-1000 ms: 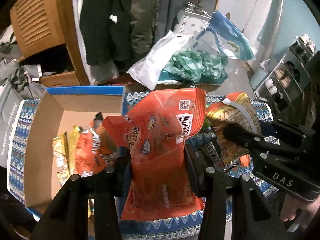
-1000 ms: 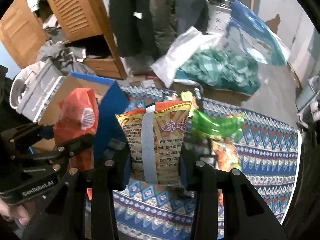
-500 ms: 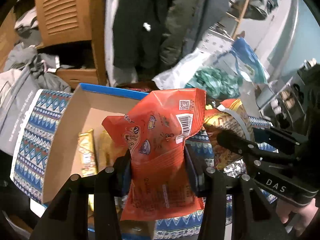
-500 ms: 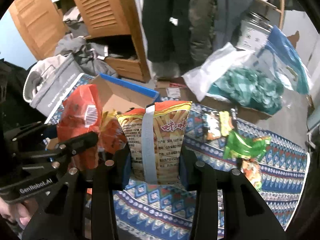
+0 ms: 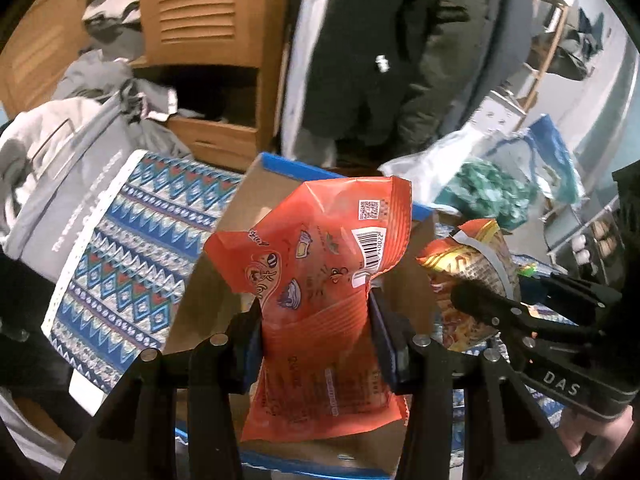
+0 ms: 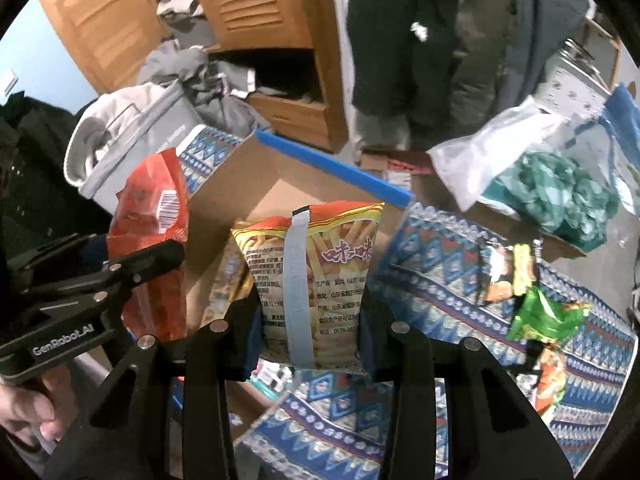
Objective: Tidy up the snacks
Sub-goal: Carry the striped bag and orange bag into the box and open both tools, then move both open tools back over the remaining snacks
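An orange snack bag [image 5: 324,312] with a barcode stands upright, pinched at its waist above the open cardboard box [image 6: 248,188]. A yellow fries bag [image 6: 316,276] with a grey back seam stands upright over the box's near right edge.

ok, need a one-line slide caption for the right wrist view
Right tongs grip a fries snack bag over the open cardboard box; left tongs hold an orange bag alongside.
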